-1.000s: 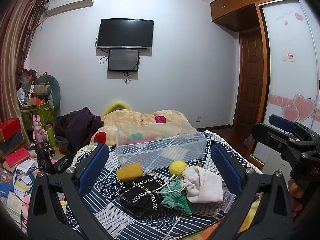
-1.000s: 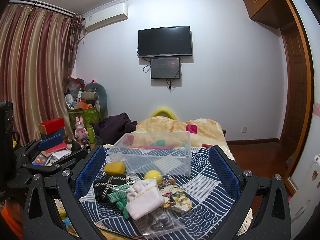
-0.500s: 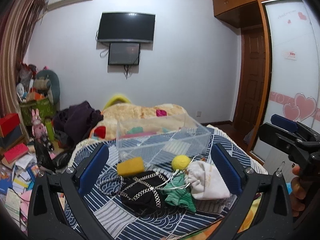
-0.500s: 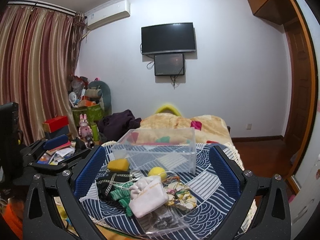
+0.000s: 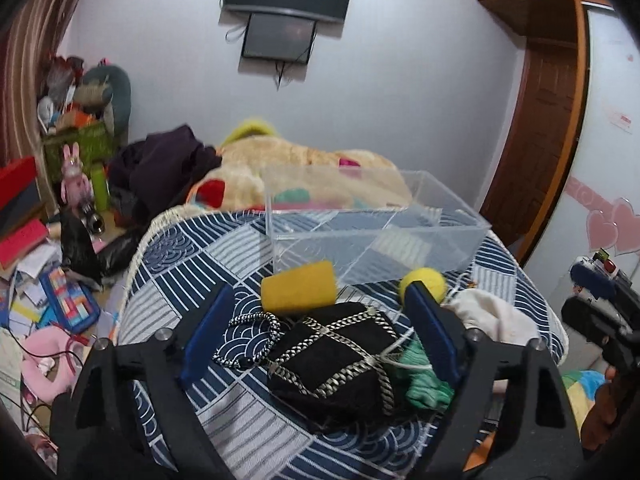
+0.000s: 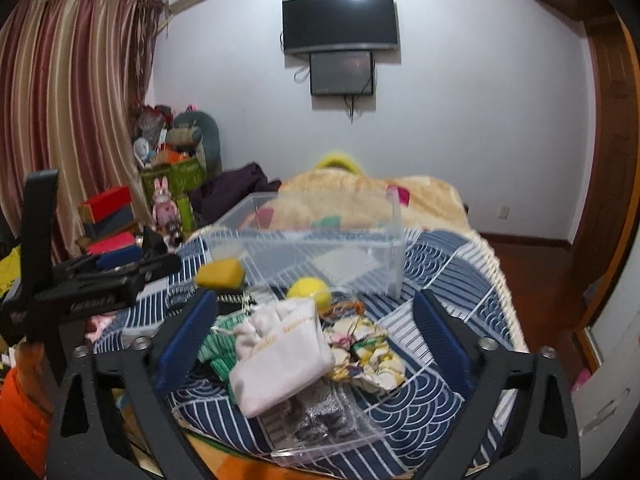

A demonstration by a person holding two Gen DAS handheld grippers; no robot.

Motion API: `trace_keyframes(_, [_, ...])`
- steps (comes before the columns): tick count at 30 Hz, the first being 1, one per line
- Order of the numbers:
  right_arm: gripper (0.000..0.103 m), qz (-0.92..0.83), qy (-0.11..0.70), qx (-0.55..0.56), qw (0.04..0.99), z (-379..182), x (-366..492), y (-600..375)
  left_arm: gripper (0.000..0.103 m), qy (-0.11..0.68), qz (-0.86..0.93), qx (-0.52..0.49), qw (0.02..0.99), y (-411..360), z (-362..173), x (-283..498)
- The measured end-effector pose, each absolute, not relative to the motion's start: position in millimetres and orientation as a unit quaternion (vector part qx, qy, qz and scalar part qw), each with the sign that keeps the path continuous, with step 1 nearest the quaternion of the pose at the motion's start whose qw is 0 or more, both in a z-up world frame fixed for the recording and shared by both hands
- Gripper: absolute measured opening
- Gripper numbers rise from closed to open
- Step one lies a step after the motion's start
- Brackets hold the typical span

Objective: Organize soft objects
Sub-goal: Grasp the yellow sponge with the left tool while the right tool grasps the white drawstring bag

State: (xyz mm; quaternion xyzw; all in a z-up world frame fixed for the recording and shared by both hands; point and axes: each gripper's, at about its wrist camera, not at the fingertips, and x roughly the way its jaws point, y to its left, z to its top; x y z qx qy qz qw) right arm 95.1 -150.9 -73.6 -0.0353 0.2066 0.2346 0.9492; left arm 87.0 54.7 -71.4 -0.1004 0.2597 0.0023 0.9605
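Observation:
In the left wrist view my left gripper (image 5: 316, 291) hovers over a black pouch with a silver chain (image 5: 336, 356); its jaws are closing and the pads touch nothing. A yellow sponge (image 5: 298, 286), a yellow ball (image 5: 424, 282), a green cloth (image 5: 424, 380) and a white drawstring bag (image 5: 492, 316) lie around it. My right gripper (image 6: 314, 296), also closing on nothing, points over the white bag (image 6: 284, 356) and a floral cloth (image 6: 364, 348). Behind the pile stands an empty clear box (image 5: 376, 232), also in the right wrist view (image 6: 320, 248).
The pile lies on a blue patterned cloth (image 5: 192, 256) over a round surface. A clear plastic packet (image 6: 328, 420) sits at its near edge. Behind are a bed with a beige blanket (image 6: 360, 192), and boxes and toys on the floor at left (image 5: 48, 280). A wooden door (image 5: 540, 128) is at right.
Both grippers have dropped and moved in toward the pile, which looks larger now. Both sets of jaws stand narrower than before. The left view now centres on the black pouch.

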Motion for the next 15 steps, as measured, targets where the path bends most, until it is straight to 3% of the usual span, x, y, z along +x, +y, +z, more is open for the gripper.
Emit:
trace_keyframes(5, [0.073, 0.256, 0.256, -0.029, 0.932, -85.2, 113.1, -142.1, 0.082, 0.285, -0.003, -0.105, 0.953, 58.8, -85.0, 114.2])
trace_keyframes(10, [0.067, 0.269, 0.297, -0.033, 0.916, -104.3, 125.0, -133.4, 0.082, 0.301, 0.012, -0.098, 0.948, 62.2, -98.9, 137.3])
trace_keyframes(12, [0.051, 0.280, 0.315, -0.030, 0.906, -112.4, 129.0, -131.7, 0.081, 0.313, 0.017, -0.098, 0.945, 62.5, -106.2, 144.3])
trace_keyframes(15, [0.042, 0.280, 0.321, -0.028, 0.904, -117.1, 130.3, -134.6, 0.076, 0.327, 0.012, -0.107, 0.939, 63.5, -116.6, 152.1])
